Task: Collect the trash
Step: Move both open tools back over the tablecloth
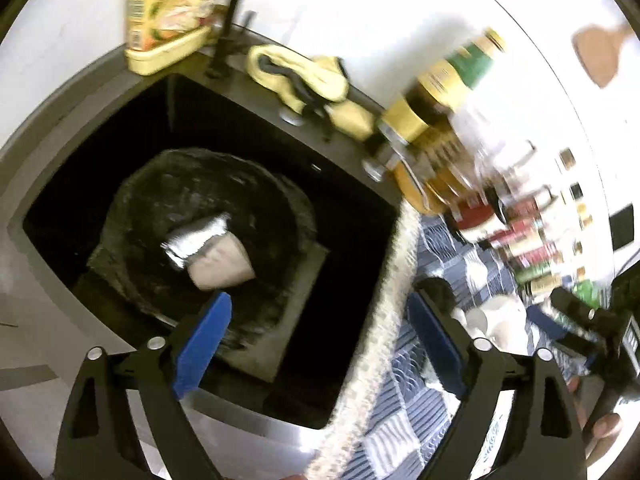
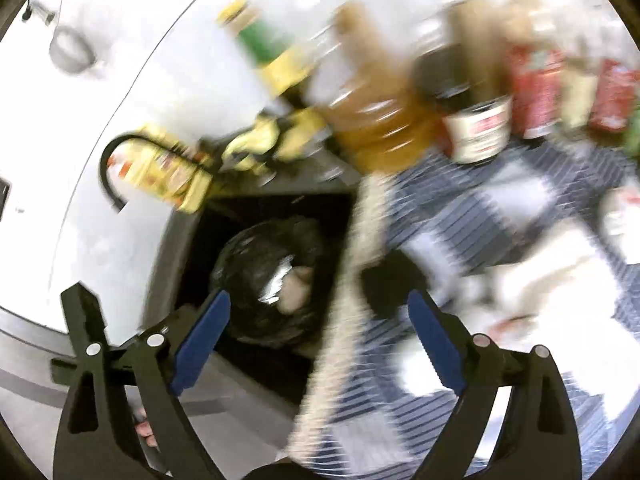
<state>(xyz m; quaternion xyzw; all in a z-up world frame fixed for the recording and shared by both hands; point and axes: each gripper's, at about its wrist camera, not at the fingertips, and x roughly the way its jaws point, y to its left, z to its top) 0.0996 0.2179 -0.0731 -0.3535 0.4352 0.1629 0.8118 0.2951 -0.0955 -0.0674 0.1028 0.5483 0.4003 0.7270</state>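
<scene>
Both tongs [image 1: 320, 352] [image 2: 318, 344] hanging open, empty, over the bin [image 1: 132, 200].
We're judging the foil wad [image 1: 196, 240] light, crushable; pinching its crumpled middle.

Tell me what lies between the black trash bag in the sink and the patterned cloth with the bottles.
In the left wrist view, only the dark sink wall and the cloth's pale fringed edge separate the trash bag from the patterned cloth.
</scene>
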